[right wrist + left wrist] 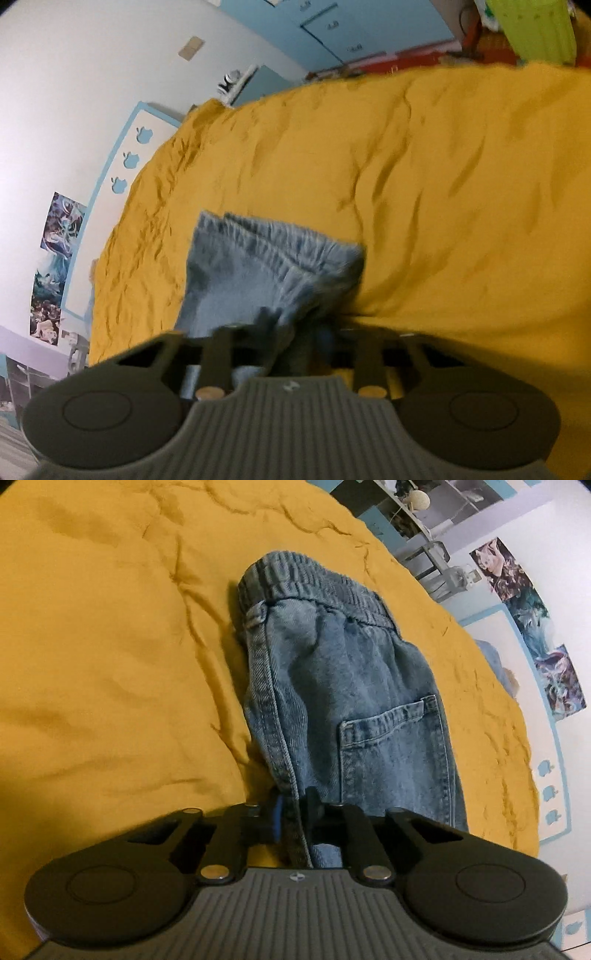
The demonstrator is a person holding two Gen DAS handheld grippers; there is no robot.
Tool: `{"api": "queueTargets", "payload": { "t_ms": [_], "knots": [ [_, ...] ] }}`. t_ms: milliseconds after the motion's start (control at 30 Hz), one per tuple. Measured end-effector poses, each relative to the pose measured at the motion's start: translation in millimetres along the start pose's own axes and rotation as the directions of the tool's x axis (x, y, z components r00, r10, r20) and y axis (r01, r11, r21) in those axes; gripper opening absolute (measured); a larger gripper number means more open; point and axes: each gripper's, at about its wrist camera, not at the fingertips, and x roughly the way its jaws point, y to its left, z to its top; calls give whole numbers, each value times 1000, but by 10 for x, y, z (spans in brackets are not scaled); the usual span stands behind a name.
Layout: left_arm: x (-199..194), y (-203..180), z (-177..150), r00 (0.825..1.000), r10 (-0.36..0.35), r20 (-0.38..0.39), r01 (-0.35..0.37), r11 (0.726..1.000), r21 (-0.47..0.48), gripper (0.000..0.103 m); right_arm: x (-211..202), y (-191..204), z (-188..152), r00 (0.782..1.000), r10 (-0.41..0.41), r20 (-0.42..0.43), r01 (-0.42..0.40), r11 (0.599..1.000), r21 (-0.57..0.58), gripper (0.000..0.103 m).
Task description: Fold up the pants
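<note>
Pants of faded blue denim with a gathered elastic waistband (332, 686) lie folded lengthwise on a wrinkled mustard-yellow bedspread (110, 664), filling the middle of the left wrist view, waistband toward the top and a stitched back pocket at lower right. The black left gripper (291, 812) at the bottom of that frame is pinching the thick side seam of the denim between its pressed-together fingers. In the blurred right wrist view, the black right gripper (291, 343) at bottom centre appears to be nipping a bunch of the same cloth, its fingers drawn close together. Denim this weight should drape softly yet hold a crease; seams and waistband offer the firmest, least slippery places to grasp.
</note>
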Motion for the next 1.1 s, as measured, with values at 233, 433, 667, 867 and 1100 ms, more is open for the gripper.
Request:
{"api": "queueTargets", "payload": {
  "t_ms": [233, 433, 667, 867, 1100],
  "knots": [
    [-109, -352, -42, 995, 81, 59, -91, 977, 192, 6, -285, 834, 141, 998, -6, 61, 34, 886, -463, 2],
    [-137, -262, -54, 994, 90, 59, -98, 984, 150, 4, 165, 573, 231, 981, -192, 13, 184, 913, -363, 1],
    [-612, -645, -77, 992, 39, 120, -67, 968, 242, 4, -341, 778, 296, 992, -61, 108, 94, 935, -342, 0],
    [-889, -618, -336, 996, 89, 9, -88, 954, 287, 4, -1035, 600, 584, 984, -95, 152, 140, 936, -323, 0],
    [-849, -422, -730, 978, 210, 4, -193, 894, 404, 4, -1301, -311, 688, 973, -226, 42, 229, 937, -264, 0]
  ]
}}
